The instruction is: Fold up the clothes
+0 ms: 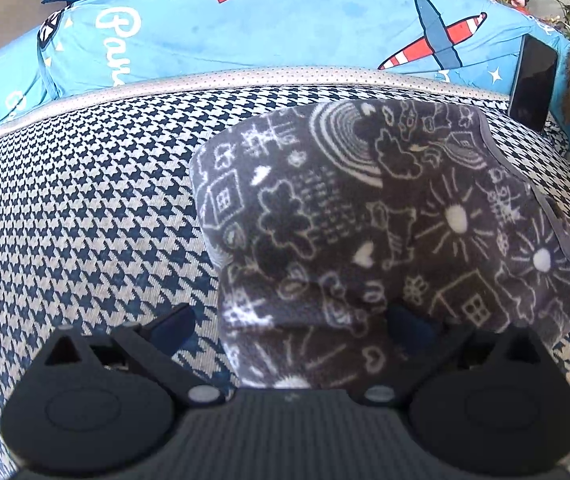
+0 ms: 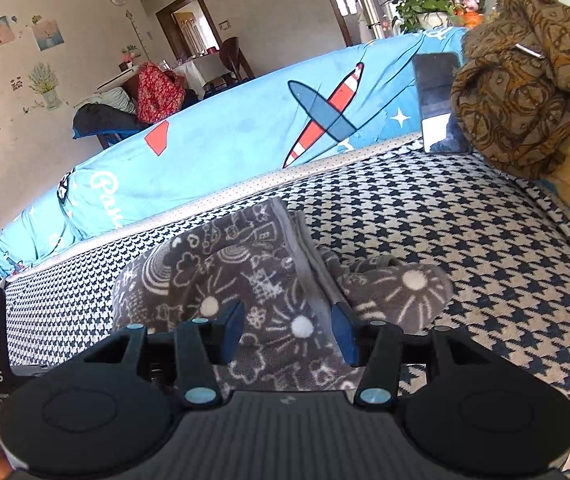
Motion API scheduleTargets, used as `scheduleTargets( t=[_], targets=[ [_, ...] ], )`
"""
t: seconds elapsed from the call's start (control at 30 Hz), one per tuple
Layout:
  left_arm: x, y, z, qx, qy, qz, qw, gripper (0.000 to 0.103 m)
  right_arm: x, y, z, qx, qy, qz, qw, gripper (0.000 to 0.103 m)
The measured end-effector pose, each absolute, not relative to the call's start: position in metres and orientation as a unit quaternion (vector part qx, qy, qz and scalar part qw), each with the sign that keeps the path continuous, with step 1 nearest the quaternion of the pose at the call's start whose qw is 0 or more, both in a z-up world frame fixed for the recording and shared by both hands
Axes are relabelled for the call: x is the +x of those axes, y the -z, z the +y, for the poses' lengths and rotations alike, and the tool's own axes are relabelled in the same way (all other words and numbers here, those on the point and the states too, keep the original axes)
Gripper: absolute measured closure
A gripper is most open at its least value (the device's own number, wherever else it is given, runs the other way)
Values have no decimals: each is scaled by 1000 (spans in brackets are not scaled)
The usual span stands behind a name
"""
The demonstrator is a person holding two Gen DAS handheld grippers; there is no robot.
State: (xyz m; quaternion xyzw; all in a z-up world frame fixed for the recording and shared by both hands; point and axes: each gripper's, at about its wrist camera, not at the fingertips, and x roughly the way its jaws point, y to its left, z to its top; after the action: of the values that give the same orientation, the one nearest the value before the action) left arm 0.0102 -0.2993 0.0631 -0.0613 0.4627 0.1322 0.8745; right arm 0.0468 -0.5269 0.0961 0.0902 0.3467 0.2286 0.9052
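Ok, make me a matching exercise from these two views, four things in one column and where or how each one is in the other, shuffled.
Things:
1. grey doodle-print garment
2. phone
3. brown patterned cloth
4. right gripper

Descriptions:
A. bundled in a heap at the far right
B. open, over the grey fabric
C. folded, lying on the houndstooth cover
D. propped upright against the blue airplane bedding

Pairs: 1-C, 2-D, 3-A, 4-B
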Motion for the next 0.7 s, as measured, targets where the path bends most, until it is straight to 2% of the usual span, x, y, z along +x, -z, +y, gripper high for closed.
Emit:
scheduleTargets(
  t=[0.23, 0.57, 0.7],
  targets=[
    [16, -59, -298, -52, -122, 464, 876, 0, 56, -94, -567, 144, -189, 356, 904, 38],
    [9, -55, -288, -78, -107, 458, 879, 0, 73, -84, -622, 215, -130, 378, 891, 29],
    [8, -55, -282, -97, -95, 457, 879, 0, 74, -81, -616, 213, -141, 388, 886, 24]
  ],
)
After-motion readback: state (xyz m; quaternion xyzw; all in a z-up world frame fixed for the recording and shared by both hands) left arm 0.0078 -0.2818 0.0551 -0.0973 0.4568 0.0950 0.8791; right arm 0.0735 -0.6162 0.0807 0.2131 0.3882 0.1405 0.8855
